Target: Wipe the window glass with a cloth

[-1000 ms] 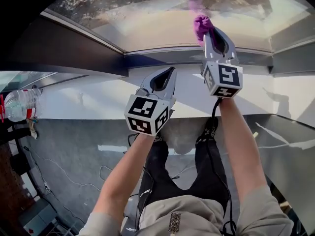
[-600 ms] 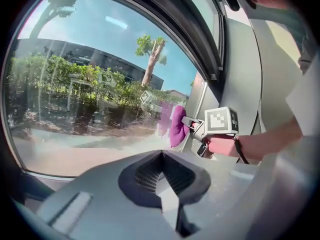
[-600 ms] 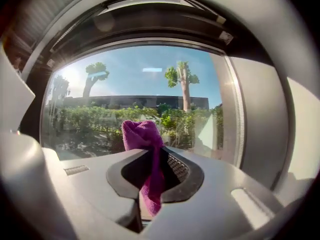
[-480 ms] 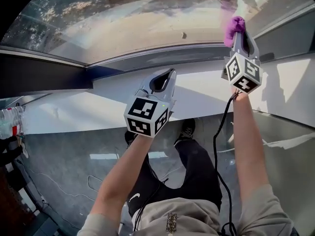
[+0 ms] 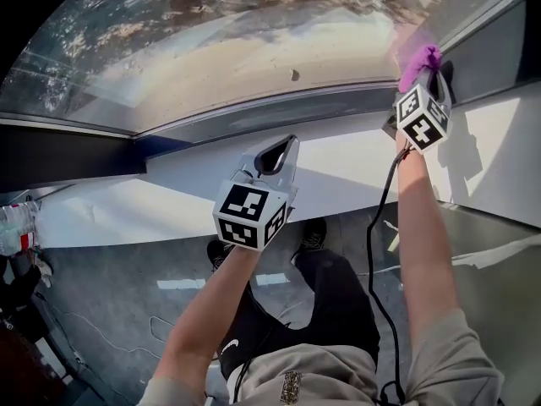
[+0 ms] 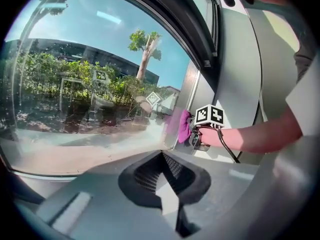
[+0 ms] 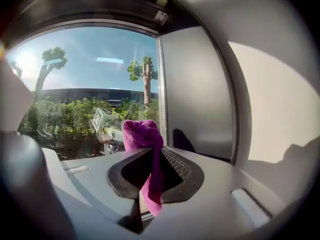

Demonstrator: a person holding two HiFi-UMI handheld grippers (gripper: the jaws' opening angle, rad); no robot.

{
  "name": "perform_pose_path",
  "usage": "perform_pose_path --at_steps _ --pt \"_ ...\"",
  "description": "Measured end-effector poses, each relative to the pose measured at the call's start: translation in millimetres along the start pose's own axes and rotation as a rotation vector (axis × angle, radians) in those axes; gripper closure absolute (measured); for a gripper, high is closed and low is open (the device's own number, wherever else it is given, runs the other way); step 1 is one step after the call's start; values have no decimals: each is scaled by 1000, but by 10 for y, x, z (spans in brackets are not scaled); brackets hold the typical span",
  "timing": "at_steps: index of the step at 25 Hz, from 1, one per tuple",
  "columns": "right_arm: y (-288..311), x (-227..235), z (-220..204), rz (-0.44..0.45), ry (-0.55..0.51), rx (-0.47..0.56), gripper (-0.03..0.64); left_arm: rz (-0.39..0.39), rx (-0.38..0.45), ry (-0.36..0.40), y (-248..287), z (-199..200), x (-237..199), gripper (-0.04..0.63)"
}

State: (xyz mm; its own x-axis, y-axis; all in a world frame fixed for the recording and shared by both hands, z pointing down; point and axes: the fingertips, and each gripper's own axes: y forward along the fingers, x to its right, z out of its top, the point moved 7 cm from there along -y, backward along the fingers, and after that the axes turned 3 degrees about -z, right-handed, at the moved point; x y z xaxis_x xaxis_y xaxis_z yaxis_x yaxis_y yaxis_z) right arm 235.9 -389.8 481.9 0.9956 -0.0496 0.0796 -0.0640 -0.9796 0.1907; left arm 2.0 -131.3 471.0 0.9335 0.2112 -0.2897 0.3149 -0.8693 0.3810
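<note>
Cloth [image 7: 142, 134] is pinched in our right gripper [image 7: 152, 173]: the jaws are closed on its middle, a purple wad bulges ahead of the tips and a tail hangs below them. From the left gripper view the wad looks pressed to the glass [image 5: 211, 49] low in its right corner, just beside the upright frame [image 7: 161, 84], with its pale reflection meeting it in the pane. Our left gripper [image 5: 287, 145] hangs over the sill [image 5: 338, 172], well apart from the cloth, with its jaws drawn together on nothing. We judge the wiping is under way at the pane's edge. To do it well we press only the soft wad against the glass and hold the hard jaw tips back from it, as they could scratch or skid. We tilt the gripper so the wad lies flat instead of riding on one fold, and we carry each pass right into the corner by the frame, where dirt tends to gather. The grip must stay firm, because drag on the glass could pull the cloth loose, and overlapping strokes should leave no streaks.
</note>
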Motion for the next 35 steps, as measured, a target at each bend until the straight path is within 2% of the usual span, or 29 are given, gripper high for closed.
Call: perform_pose_path --at_steps 6,8,10,13,16,22,29,35 --pt "80 175 -111 -126 33 -69 552 7 -9 -28 -24 -189 -40 594" --pt "-46 112 -126 -118 0 -72 552 27 -27 -50 -154 -261 -111 594" --pt "-227 -89 -155 -68 -46 -63 552 62 -43 -66 -357 -319 -242 594" --pt "-571 -539 -253 35 -60 -64 552 110 -55 -74 -707 -399 -480 594" --pt "-1063 -1201 -352 174 -106 -46 552 153 -65 -72 -1124 -450 -745 595" --pt "-1994 -2653 -705 486 -135 -49 551 248 -46 -86 -2029 -498 -1312 595" --pt "-2711 -4277 -1174 869 -142 -85 551 339 -18 -132 -2907 -737 -1946 595" --pt "-3118 -5335 -1546 1046 -182 -102 552 379 -16 -161 -3447 -955 -2324 594"
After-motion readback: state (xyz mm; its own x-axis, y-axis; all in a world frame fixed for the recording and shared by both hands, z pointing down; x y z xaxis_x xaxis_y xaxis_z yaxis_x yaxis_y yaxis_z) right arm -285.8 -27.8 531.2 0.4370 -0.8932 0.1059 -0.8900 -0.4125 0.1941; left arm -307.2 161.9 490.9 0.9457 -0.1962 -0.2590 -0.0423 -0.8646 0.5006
